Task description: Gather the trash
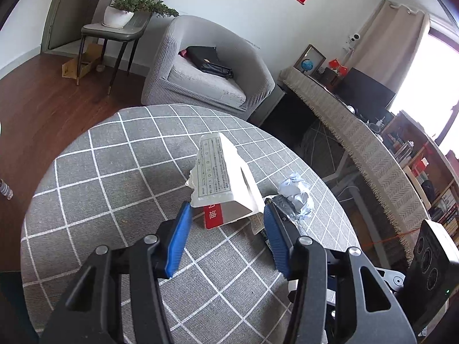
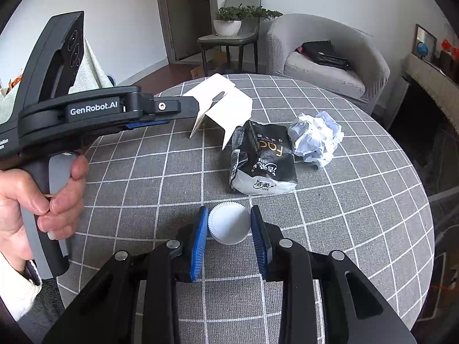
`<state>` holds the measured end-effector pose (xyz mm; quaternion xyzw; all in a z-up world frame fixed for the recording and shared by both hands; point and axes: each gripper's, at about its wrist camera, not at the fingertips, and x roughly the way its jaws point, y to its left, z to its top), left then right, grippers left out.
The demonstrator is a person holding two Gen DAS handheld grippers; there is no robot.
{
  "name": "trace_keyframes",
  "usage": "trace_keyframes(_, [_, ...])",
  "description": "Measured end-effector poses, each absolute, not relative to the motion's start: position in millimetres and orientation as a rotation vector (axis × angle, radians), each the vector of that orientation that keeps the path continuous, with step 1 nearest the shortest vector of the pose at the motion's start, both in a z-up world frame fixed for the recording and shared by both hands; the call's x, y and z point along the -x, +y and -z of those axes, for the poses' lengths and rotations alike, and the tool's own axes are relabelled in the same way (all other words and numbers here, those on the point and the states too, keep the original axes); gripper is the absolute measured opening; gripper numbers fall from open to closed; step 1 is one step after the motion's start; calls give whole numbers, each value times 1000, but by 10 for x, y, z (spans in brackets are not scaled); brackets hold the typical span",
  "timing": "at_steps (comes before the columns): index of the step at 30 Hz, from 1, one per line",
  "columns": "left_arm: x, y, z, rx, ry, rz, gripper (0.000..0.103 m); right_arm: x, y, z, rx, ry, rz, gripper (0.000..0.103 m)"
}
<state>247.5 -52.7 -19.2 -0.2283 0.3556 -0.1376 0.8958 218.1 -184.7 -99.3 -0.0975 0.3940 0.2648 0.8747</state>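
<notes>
Left gripper [image 1: 226,215] is standing spread on either side of the near end of a torn box [image 1: 222,177]; its blue pads [image 1: 179,240] are flanking the cardboard without visibly pressing it. Seen from the right wrist camera, the box [image 2: 222,109] is sitting on the far side of a round table [image 2: 358,215] in a grey checked cloth, with the tip of the left gripper [image 2: 183,111] reaching its left edge. A hand [image 2: 31,200] is gripping that tool's handle at the left of the frame.

Right gripper [image 2: 229,223] is bracketing a white paper cup [image 2: 229,223] that is lying on its side at the near part of the table. Its left pad [image 2: 199,238] is sitting against the pleated rim, while the right pad is appearing to touch the cup's other side; a firm pinch cannot be confirmed.

Beyond the cup, a black wrapper [image 2: 262,157] is lying flat near the table's centre, just beside the box. A paper ball [image 2: 315,137] is resting to the right of the wrapper, touching or nearly touching it. An armchair [image 2: 327,57] is standing behind the table
</notes>
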Motion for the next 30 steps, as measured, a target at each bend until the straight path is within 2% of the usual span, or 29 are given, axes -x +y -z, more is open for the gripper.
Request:
trace_keyframes(5, [-2561,-497,231,558,742,307,50,-2203,-1888,952,200,813,-565,30])
trace_keyframes(7, [-2572,-502,231,558,751,296,57,-2210,-1900,955,202,817,-569,30])
trace_keyframes(8, [-2578,-503,234,555,756,292,66,-2210,-1904,964,203,818,-570,30])
trace_keyframes(14, [-2601,-492,184,557,735,285,72,-2196,-1910,971,196,815,-584,30])
trace_keyframes(17, [-2624,-513,163,555,716,276,72,-2213,-1901,954,180,810,-586,30])
trace_keyframes(19, [-2649,-535,170,572,705,284,66,-2226,-1878,951,177,808,-592,30])
trace_keyframes(20, [-2659,-547,182,586,699,290,57,-2223,-1864,957,179,809,-595,30])
trace_keyframes(22, [-2684,-601,203,585,702,292,50,-2226,-1844,967,181,814,-599,30])
trace_keyframes(25, [-2711,-665,216,578,705,305,33,-2249,-1840,993,184,822,-601,30])
trace_keyframes(27, [-2713,-668,221,586,703,314,18,-2257,-1861,1013,185,828,-596,30])
trace_keyframes(30, [-2693,-646,220,601,701,315,8,-2272,-1907,1034,171,835,-589,30])
